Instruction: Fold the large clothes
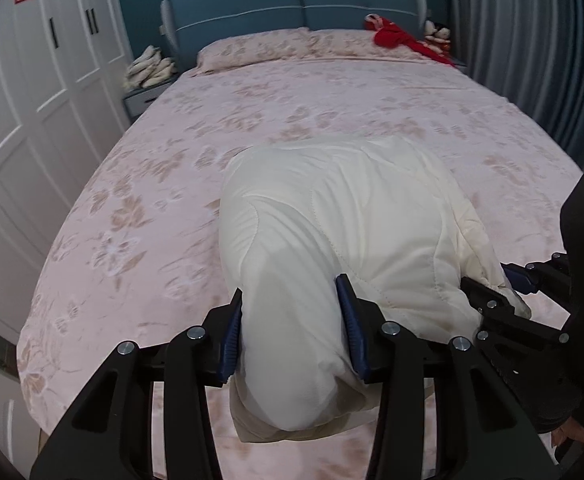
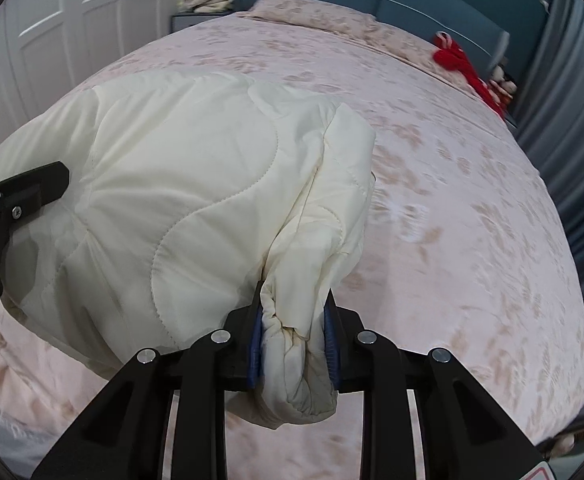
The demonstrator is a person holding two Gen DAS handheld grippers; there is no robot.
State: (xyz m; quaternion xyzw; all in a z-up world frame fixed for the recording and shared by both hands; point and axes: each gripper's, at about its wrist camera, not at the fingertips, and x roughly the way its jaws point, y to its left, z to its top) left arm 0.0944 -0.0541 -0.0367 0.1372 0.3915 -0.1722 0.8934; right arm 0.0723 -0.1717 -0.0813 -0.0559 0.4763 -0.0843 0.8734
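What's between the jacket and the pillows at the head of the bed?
Only bare floral bedspread. The left wrist view shows it running unbroken from the cream jacket up to the pillows; the red cloth sits off to the right.

One cream quilted jacket (image 1: pixel 343 216), two hand-held grippers: left hand-held gripper (image 1: pixel 292 332), right hand-held gripper (image 2: pixel 293 344); one bed (image 1: pixel 292 112), one red garment (image 1: pixel 399 38), one bedside cabinet (image 1: pixel 146 98), one wardrobe (image 1: pixel 32 100).

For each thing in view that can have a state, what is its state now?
Cream jacket: bunched, gripped by both grippers.
Left gripper: shut on jacket.
Right gripper: shut on the jacket's cuff.
Wardrobe doors: closed.
Bed: made, floral cover.
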